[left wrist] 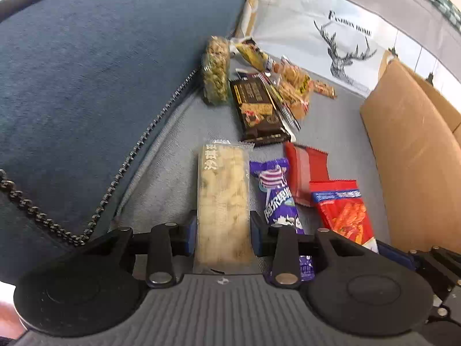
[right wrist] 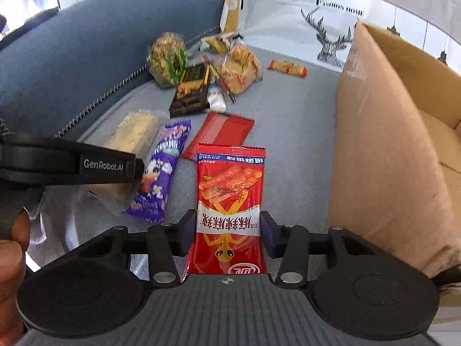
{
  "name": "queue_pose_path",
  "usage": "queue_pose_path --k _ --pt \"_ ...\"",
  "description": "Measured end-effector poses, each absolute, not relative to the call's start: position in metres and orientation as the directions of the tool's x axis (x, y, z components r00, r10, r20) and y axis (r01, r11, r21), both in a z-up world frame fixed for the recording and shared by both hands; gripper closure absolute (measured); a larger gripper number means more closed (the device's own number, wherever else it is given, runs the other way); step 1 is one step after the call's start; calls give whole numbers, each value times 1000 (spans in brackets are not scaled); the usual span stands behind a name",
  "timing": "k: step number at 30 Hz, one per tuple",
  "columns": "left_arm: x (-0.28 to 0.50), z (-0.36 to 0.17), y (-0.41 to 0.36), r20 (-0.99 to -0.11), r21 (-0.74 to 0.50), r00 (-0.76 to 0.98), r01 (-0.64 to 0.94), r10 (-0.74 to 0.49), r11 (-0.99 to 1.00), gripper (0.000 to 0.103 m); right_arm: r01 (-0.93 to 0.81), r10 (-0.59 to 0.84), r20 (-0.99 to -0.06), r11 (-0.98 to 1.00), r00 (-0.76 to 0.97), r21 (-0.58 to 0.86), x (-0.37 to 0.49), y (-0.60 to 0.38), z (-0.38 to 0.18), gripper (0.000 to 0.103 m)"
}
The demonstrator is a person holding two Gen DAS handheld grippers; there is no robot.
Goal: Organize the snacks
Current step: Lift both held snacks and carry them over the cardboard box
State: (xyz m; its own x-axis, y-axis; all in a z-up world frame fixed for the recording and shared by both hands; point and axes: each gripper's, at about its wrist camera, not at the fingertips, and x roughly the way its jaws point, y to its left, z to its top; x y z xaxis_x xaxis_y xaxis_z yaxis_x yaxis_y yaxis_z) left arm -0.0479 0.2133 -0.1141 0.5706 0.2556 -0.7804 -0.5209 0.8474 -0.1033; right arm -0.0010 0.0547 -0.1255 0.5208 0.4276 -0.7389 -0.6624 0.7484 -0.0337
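My left gripper (left wrist: pixel 223 230) is shut on a pale snack bar in a clear wrapper (left wrist: pixel 223 190), its pads against both long edges. The bar lies on the grey seat (left wrist: pixel 331 121). My right gripper (right wrist: pixel 227 227) is shut on a red spicy-strip packet (right wrist: pixel 230 184), also seen as the red packet (left wrist: pixel 345 213) at the left wrist view's right. Between the two lies a purple milk-candy packet (left wrist: pixel 278 199) (right wrist: pixel 161 173). A plain red packet (left wrist: pixel 305 173) (right wrist: pixel 222 132) lies just beyond it.
An open cardboard box (right wrist: pixel 389 144) (left wrist: pixel 415 150) stands at the right. Farther back lie a dark biscuit pack (left wrist: pixel 256 109), a bag of nuts (left wrist: pixel 216 72) and several small packets. A blue cushion (left wrist: pixel 100 72) rises on the left, and a white deer-print bag (left wrist: pixel 345 49) stands behind.
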Motion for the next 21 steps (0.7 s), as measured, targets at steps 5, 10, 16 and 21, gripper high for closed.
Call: queue_pose_path --k 5,10,16,21 --pt "-55 -104 212 -748 -143 616 -511 245 847 63 -667 461 -682 743 567 -53 -12 49 -108 55" --pt "-60 -93 207 -711 -171 660 -496 242 851 64 -660 487 -639 750 595 -42 -19 37 -92 56" --pt "-63 -76 201 -676 -206 698 -487 237 848 64 -682 539 -566 729 624 -58 -36 26 -69 56" --pt "-60 -62 191 -655 -225 721 -471 225 853 64 -679 560 -527 732 639 -45 -37 12 -50 56"
